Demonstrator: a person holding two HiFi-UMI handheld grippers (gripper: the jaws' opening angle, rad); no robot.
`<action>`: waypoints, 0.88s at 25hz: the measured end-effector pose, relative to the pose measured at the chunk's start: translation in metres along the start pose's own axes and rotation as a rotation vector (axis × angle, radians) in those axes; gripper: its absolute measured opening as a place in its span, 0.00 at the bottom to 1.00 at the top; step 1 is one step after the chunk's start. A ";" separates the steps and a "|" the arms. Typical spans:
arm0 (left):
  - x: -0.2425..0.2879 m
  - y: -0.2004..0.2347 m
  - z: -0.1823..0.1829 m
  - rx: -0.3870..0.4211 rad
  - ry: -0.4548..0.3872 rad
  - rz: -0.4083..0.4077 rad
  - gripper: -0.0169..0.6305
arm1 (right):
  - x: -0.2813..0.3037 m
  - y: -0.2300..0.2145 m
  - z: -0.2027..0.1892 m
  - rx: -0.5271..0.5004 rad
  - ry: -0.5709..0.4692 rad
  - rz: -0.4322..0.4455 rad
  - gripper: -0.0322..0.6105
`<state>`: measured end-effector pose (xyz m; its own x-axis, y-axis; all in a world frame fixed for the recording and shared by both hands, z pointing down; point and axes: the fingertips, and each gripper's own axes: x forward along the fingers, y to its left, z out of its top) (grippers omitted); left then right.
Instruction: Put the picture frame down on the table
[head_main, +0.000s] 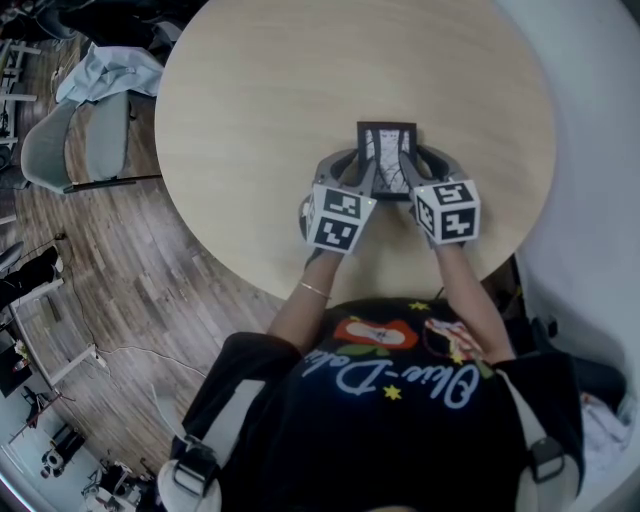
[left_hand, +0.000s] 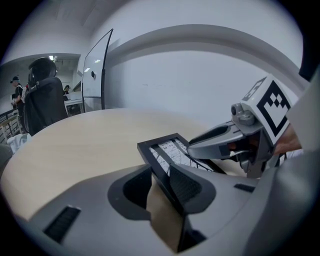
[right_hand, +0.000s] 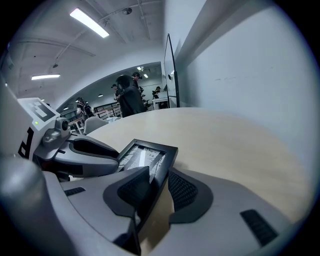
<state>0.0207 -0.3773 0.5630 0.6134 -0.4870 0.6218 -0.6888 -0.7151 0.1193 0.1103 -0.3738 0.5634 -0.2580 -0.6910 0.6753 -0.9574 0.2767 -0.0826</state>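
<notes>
A small black picture frame (head_main: 386, 150) with a black-and-white print is held between both grippers over the near part of the round wooden table (head_main: 280, 90). My left gripper (head_main: 364, 174) is shut on the frame's left edge (left_hand: 159, 165), the black rim pinched between its ribbed pads (left_hand: 186, 186). Gripping the right edge (right_hand: 165, 162) the same way, my right gripper (head_main: 411, 168) is also shut. The frame lies nearly flat and low; whether it touches the tabletop I cannot tell. Each gripper shows in the other's view: the right gripper (left_hand: 225, 142) and the left gripper (right_hand: 85, 150).
A grey chair (head_main: 55, 150) with a light blue cloth (head_main: 105, 70) stands left of the table on wood flooring. A white wall curves round the table's right side. A glass panel (left_hand: 96, 70) and standing people (right_hand: 127, 97) are far behind the table.
</notes>
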 end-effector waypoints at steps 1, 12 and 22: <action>0.000 0.001 0.000 -0.002 0.003 0.000 0.17 | 0.002 0.001 0.000 -0.002 0.005 -0.002 0.20; 0.009 0.001 -0.006 0.003 0.016 0.017 0.17 | 0.008 -0.002 -0.007 -0.044 0.033 -0.020 0.20; 0.008 0.006 -0.004 0.020 0.011 0.014 0.17 | 0.009 0.002 -0.001 -0.086 0.022 -0.011 0.20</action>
<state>0.0200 -0.3833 0.5722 0.5994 -0.4913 0.6320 -0.6892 -0.7183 0.0952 0.1057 -0.3788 0.5699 -0.2439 -0.6796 0.6919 -0.9451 0.3265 -0.0125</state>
